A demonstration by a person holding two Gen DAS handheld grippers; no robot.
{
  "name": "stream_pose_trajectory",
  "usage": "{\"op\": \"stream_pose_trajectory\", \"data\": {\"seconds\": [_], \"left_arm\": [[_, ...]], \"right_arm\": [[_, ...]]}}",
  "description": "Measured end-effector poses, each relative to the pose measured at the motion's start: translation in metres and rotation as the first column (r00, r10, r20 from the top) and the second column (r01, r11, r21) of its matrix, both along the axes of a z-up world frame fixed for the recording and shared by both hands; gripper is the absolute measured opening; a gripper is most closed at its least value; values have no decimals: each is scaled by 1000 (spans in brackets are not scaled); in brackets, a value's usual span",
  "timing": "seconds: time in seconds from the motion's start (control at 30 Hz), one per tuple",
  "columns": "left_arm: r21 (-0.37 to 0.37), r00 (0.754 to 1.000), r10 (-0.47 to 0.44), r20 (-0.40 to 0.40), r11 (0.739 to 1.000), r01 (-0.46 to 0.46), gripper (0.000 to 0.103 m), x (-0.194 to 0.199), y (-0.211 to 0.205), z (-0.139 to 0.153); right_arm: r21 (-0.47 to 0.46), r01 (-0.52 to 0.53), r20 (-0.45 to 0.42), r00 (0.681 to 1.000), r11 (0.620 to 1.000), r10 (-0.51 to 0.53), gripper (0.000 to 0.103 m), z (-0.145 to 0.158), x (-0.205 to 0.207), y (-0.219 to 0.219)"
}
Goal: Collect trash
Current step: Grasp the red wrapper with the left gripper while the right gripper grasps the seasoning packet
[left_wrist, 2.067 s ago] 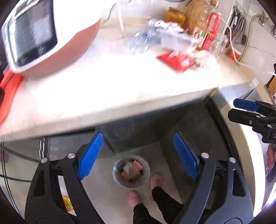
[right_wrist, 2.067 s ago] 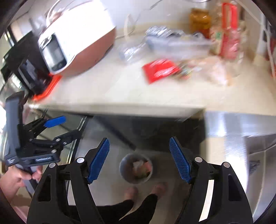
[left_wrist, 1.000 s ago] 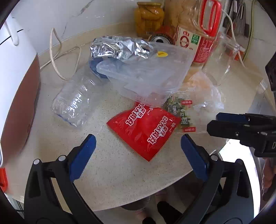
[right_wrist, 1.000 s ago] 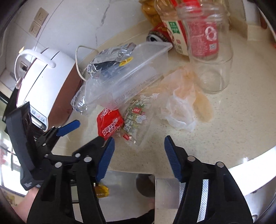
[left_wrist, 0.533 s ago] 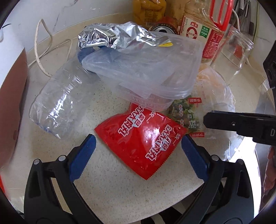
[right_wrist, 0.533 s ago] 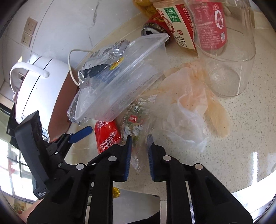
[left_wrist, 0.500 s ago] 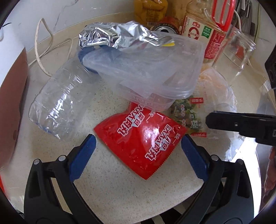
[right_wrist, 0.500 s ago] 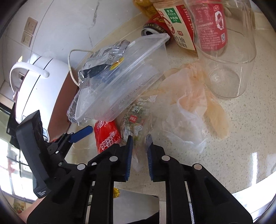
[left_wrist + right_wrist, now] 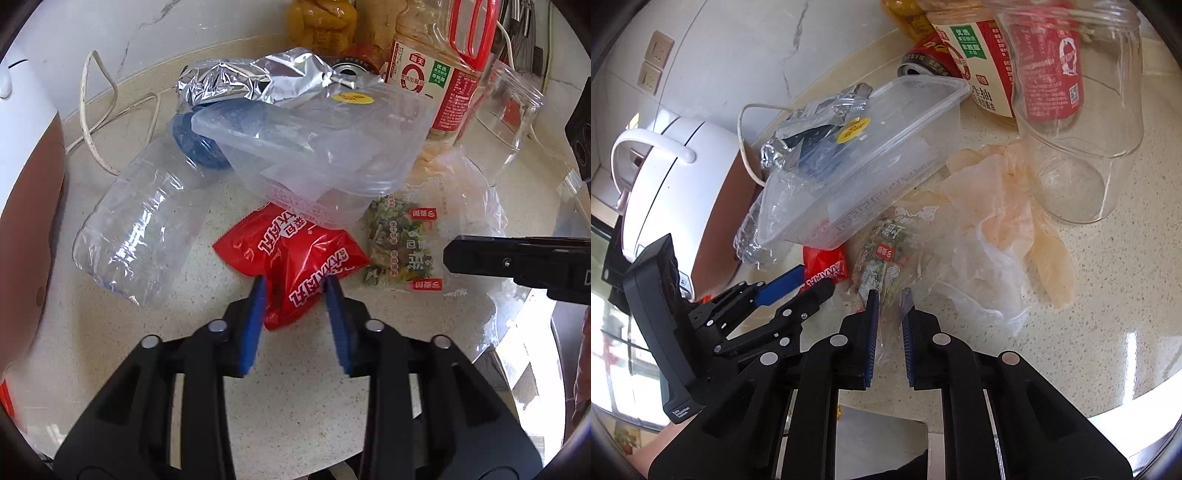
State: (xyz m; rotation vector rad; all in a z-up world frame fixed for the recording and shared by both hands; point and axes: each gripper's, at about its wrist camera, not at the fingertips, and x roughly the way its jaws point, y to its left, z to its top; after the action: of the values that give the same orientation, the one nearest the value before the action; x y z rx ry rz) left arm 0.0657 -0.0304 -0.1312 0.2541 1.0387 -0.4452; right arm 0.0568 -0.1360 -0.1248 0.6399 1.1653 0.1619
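A red snack packet (image 9: 295,240) lies on the speckled counter (image 9: 295,387), bunched between the blue pads of my left gripper (image 9: 295,282), whose jaws are closing on it. To its right lies a clear packet of green dried flakes (image 9: 399,243). In the right wrist view my right gripper (image 9: 890,293) is shut on that packet's near edge (image 9: 886,251). The left gripper (image 9: 809,282) and the red packet (image 9: 825,266) show at its left.
Behind the packets lie a crushed clear bottle (image 9: 140,221), a foil bag (image 9: 251,81), a clear plastic container (image 9: 314,155) and crumpled film (image 9: 990,229). A glass jar (image 9: 1078,110), sauce bottle (image 9: 436,74), can (image 9: 923,59) and rice cooker (image 9: 683,177) stand around. The counter edge is close below.
The left jaws have gone from wide open to pinching the red packet, which has bunched up. The right jaws closed on the clear green packet earlier and stay so.
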Motion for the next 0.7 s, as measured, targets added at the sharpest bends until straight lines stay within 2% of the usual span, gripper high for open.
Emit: {"op": "stream_pose_trajectory", "data": {"seconds": [0.13, 0.2, 0.3, 0.7], "left_arm": [[1, 1000, 4, 12, 1000, -4, 22, -9, -3, 5], [-1, 1000, 9, 27, 1000, -9, 7, -17, -1, 10], [-21, 1000, 17, 22, 1000, -17, 7, -20, 4, 19], [-45, 994, 44, 95, 998, -40, 6, -47, 19, 45]], "right_arm": [[-4, -5, 14, 1000, 1000, 5, 11, 6, -4, 1], [-2, -6, 22, 1000, 1000, 6, 10, 9, -6, 1], [-2, -18, 31, 999, 1000, 18, 9, 15, -10, 3], [-18, -42, 81, 996, 999, 43, 7, 38, -27, 10]]}}
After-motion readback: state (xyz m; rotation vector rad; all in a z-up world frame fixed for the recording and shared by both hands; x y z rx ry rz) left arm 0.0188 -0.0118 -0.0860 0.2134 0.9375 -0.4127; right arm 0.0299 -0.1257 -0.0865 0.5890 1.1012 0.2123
